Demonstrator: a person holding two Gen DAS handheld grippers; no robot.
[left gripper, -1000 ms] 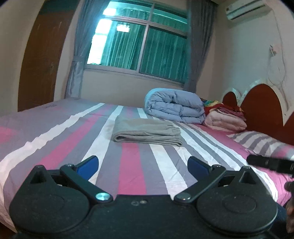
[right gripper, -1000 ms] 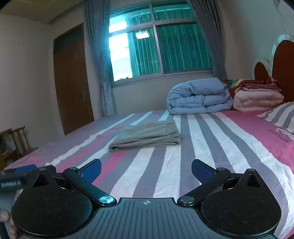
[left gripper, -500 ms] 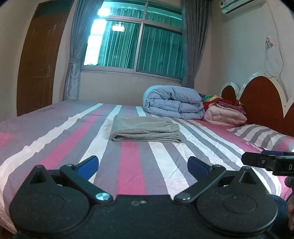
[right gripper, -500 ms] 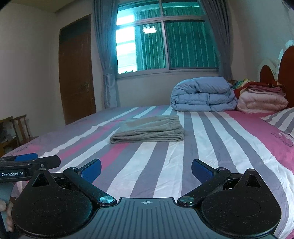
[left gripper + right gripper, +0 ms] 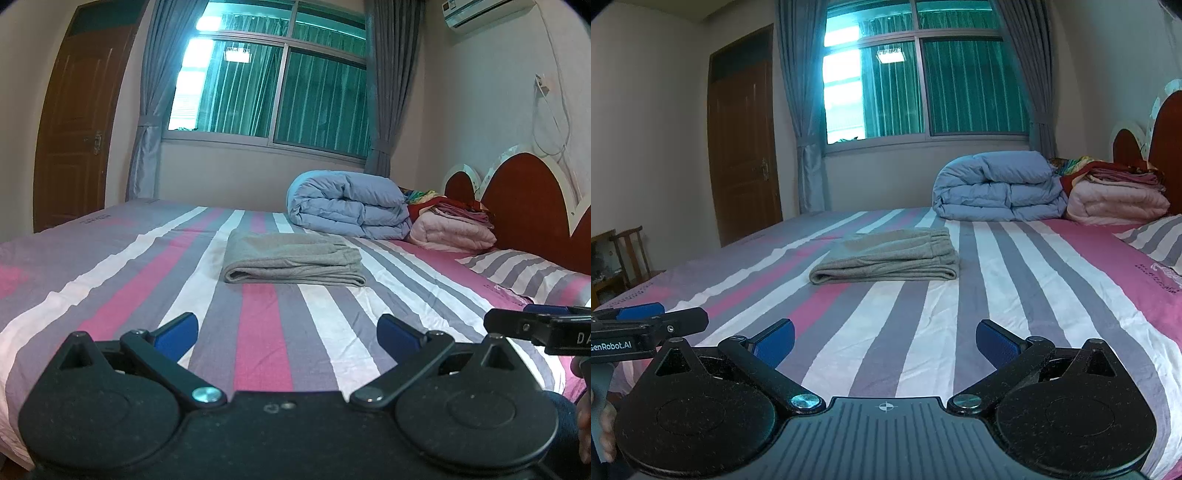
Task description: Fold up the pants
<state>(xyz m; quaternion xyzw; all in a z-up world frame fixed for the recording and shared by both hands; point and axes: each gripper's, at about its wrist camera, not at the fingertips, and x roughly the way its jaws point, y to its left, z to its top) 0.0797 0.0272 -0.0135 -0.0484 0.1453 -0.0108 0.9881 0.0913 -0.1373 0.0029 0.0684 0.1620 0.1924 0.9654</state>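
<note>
Grey pants (image 5: 291, 260) lie folded into a flat rectangle on the striped bed (image 5: 122, 280), in the middle of it; they also show in the right wrist view (image 5: 886, 254). My left gripper (image 5: 287, 331) is open and empty, held over the near edge of the bed, well short of the pants. My right gripper (image 5: 884, 339) is open and empty, also back at the near edge. Each gripper shows at the side of the other's view: the right one (image 5: 539, 328) and the left one (image 5: 646, 325).
A rolled blue duvet (image 5: 347, 205) and a pink and red stack of bedding (image 5: 454, 225) lie at the far right by the red headboard (image 5: 528, 210). A striped pillow (image 5: 517, 269) lies on the right. A wooden chair (image 5: 629, 254) stands left of the bed.
Both grippers have tilted up and pulled back a little, so the pants sit lower in view. The pants have not moved. Both stay open.
</note>
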